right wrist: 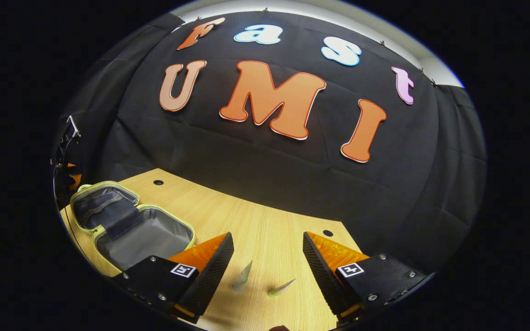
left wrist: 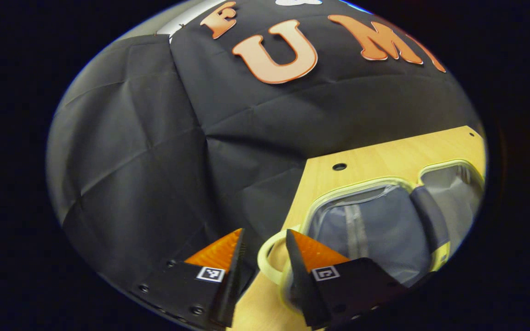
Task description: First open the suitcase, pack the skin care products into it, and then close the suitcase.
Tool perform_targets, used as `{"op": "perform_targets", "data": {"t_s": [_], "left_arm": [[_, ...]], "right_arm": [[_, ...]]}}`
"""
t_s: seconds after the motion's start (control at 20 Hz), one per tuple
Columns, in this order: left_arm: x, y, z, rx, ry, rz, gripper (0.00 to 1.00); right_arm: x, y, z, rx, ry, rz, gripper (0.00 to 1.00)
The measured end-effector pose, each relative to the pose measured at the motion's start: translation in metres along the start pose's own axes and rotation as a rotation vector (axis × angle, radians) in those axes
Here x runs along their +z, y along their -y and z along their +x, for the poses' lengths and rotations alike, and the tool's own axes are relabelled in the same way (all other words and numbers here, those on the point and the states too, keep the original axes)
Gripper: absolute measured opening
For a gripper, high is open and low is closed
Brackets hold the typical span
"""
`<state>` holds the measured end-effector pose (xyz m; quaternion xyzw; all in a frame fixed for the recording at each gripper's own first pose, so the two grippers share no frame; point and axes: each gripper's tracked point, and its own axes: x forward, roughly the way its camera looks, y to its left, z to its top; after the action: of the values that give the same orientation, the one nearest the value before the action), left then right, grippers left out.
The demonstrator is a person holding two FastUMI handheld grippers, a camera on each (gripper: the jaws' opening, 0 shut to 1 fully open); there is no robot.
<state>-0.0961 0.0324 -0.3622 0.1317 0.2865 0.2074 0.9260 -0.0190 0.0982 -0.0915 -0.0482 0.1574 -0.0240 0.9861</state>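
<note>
The suitcase (left wrist: pixel 375 230) lies open on the wooden table, small, with a pale yellow rim and grey lining. A dark strap crosses the join between its two halves. Its pale loop handle (left wrist: pixel 269 264) sits between my left gripper's fingers, touching the right-hand one. The left gripper (left wrist: pixel 265 234) is open at the table's left edge. In the right gripper view the open suitcase (right wrist: pixel 131 227) lies at the far left. Two small pale pointed skin care items (right wrist: pixel 242 276) (right wrist: pixel 281 287), blurred, rest on the table between the fingers of my open right gripper (right wrist: pixel 267 239).
The wooden table (right wrist: pixel 256 220) ends at the black cloth wall behind it and has round holes (right wrist: pixel 327 233) (left wrist: pixel 339 166) near its back corners. Bare wood lies between the suitcase and the two small items.
</note>
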Motion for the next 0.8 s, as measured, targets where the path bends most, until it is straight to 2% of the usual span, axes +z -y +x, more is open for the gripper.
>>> {"op": "perform_targets", "data": {"t_s": [0.05,0.15,0.2,0.25,0.3,0.45,0.5,0.55,0.8], "left_arm": [[0.013,0.011,-0.01,-0.016,0.03,0.003,0.62],[0.036,0.05,-0.032,-0.073,0.074,-0.002,0.78],[0.045,0.072,-0.046,-0.1,0.095,-0.003,0.79],[0.055,0.095,-0.058,-0.137,0.105,-0.003,0.89],[0.07,0.119,-0.076,-0.175,0.127,-0.007,0.86],[0.125,0.192,-0.12,-0.286,0.223,-0.023,0.86],[0.135,0.22,-0.135,-0.336,0.246,-0.031,0.92],[0.145,0.246,-0.148,-0.38,0.26,-0.038,0.91],[0.159,0.37,-0.206,-0.602,0.295,-0.013,0.94]], "right_arm": [[-0.007,0.005,0.001,0.003,-0.008,0.009,0.96],[-0.019,0.015,0.002,0.01,-0.017,0.02,0.96],[-0.022,0.02,0.002,0.017,-0.019,0.024,0.96],[-0.028,0.026,0.002,0.022,-0.021,0.025,0.96],[-0.032,0.033,0.002,0.027,-0.024,0.024,0.96],[-0.042,0.056,0.0,0.031,-0.022,0.015,0.96],[-0.047,0.062,-0.001,0.036,-0.028,0.019,0.96],[-0.051,0.066,-0.003,0.046,-0.032,0.025,0.96],[-0.067,0.088,-0.01,0.071,-0.04,0.027,0.96]]}}
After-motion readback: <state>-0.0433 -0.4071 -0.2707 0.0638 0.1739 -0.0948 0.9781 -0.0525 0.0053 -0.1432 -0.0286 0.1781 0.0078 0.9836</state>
